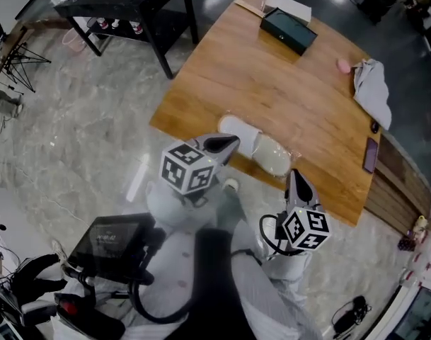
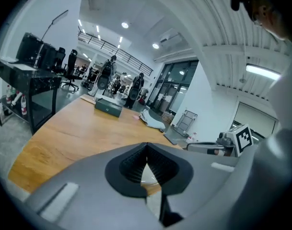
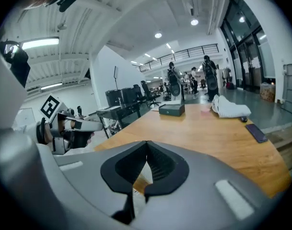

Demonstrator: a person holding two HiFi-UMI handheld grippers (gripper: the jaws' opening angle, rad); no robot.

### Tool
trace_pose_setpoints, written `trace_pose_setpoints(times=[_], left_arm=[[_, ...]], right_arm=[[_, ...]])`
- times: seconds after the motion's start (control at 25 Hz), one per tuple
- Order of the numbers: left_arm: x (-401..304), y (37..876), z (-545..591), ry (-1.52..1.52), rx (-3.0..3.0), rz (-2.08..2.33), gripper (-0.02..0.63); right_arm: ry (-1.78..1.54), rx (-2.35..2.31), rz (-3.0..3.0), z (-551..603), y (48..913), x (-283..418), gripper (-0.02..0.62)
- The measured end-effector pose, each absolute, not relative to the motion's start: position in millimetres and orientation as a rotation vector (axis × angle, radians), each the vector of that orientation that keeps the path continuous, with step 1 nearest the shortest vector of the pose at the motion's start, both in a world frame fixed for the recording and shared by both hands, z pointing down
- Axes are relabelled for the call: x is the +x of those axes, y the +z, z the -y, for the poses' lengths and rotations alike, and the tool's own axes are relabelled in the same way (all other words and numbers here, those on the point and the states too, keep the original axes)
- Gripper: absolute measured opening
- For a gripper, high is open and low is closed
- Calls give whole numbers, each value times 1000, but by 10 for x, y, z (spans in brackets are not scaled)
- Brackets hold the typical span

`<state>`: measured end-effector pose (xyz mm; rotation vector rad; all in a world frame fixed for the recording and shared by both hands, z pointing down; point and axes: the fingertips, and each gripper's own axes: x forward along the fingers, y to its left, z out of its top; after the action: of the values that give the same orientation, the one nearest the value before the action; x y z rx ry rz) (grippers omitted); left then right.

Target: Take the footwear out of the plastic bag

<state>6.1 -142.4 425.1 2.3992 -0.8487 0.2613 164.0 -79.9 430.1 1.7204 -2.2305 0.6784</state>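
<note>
Closed right gripper (image 3: 146, 146) facing wooden table (image 3: 208, 133)

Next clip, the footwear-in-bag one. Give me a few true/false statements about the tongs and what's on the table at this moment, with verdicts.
1. The left tongs and the right tongs are both shut, with nothing between them. True.
2. The left tongs grip the plastic bag. False: they hold nothing; the plastic bag, with the white footwear in it, lies near the table's near edge.
3. A dark green box stands at the far end of the table. True.
4. The grey cloth lies on the floor. False: the grey cloth lies on the table, by its right edge.
</note>
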Motion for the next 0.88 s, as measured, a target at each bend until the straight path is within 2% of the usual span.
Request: trace_pose_setpoints(times=[0.12, 0.2, 0.28, 0.36, 0.72, 0.88], left_arm=[[56, 4406, 1762, 240, 2304, 878, 2], [43, 4523, 1917, 256, 2263, 867, 19], [2, 4661, 2029, 287, 2227, 853, 66], [-65, 4818, 2124, 312, 2187, 858, 69], [-367, 5581, 2290, 570, 2028, 640, 158], [-441, 5840, 2347, 738, 2031, 485, 161]], right_arm=[[857, 1650, 2183, 940, 4615, 1945, 18], [969, 1611, 2155, 993, 4822, 2094, 58], [1100, 1577, 2138, 1009, 5013, 2188, 100], [1235, 1554, 2133, 993, 5167, 2263, 126], [1761, 1427, 2067, 949, 5622, 2427, 179], [1838, 1332, 2065, 1012, 5709, 2421, 177]])
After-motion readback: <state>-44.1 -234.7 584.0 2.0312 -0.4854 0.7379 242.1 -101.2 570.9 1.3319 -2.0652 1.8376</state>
